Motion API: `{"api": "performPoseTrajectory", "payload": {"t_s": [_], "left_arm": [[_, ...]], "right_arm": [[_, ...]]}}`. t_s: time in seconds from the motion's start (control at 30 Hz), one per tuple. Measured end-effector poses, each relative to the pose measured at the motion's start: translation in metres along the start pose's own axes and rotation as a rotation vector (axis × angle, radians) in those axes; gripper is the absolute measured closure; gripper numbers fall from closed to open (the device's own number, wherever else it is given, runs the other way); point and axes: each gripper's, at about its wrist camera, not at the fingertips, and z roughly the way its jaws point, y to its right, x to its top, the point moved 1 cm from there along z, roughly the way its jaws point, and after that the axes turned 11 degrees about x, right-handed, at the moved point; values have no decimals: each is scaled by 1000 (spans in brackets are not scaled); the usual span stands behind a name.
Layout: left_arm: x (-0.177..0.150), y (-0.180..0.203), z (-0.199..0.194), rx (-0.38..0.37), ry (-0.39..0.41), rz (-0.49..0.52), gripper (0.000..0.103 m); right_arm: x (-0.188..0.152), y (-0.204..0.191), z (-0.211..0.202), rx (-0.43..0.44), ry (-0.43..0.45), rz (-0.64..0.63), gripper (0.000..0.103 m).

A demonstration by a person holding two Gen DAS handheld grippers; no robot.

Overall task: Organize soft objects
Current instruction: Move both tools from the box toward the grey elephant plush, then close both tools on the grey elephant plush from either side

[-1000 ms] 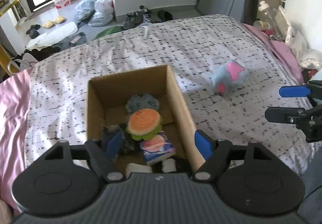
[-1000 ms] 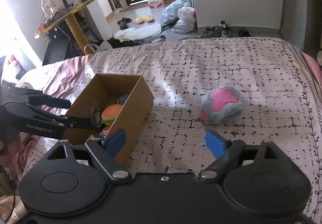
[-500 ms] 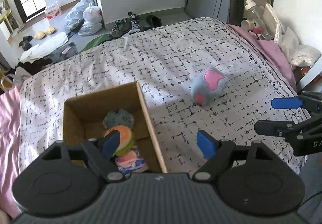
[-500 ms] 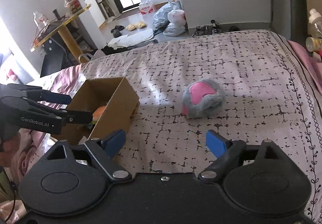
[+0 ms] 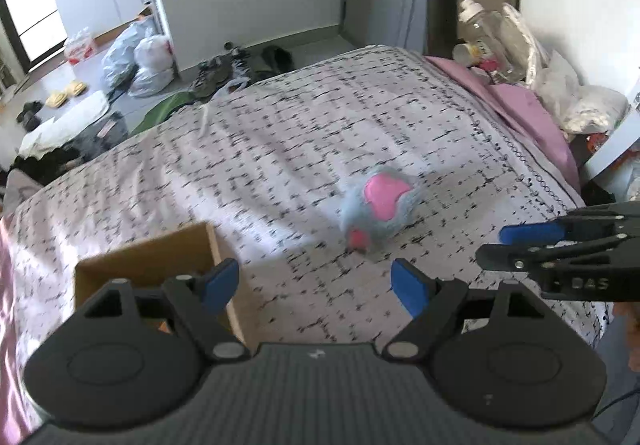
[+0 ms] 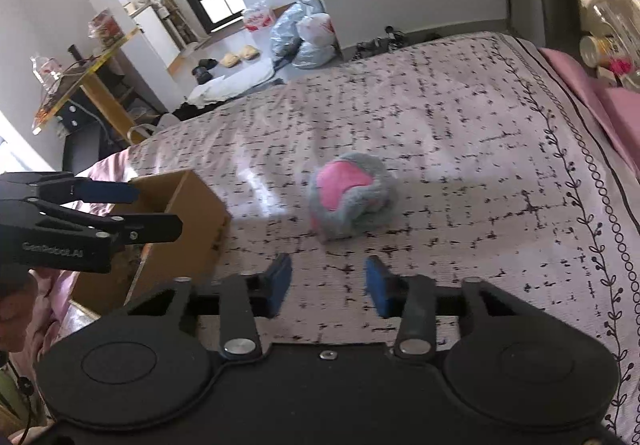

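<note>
Bedspread (image 6: 460, 133) lies bare and wide around the grey and pink plush toy (image 6: 352, 195), its vine-trimmed edge far right. The cardboard box (image 6: 192, 221) stands well left of the toy. The right hand-held gripper (image 6: 327, 285) has just been narrowing, nothing between its blue pads, near the toy. The left hand-held gripper (image 5: 314, 289) gapes empty.
</note>
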Motion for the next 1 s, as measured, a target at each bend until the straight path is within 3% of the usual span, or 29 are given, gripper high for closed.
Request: {"api": "performPoseTrajectory", "payload": {"t_s": [0.2,0.47,0.7,1.0], "left_arm": [[12,25,19,-48,-9,31,24],[21,55,55,-73,-20,71,29],[22,77,81,-107,-23,143,47],[29,97,122,-110,-62,185,48]], "right_arm": [[3,24,9,-17,-6,27,77],[8,53,27,-23,-27,64,77],[17,79,40,-37,-28,98,77],[22,93,58,-27,-45,127,77]]}}
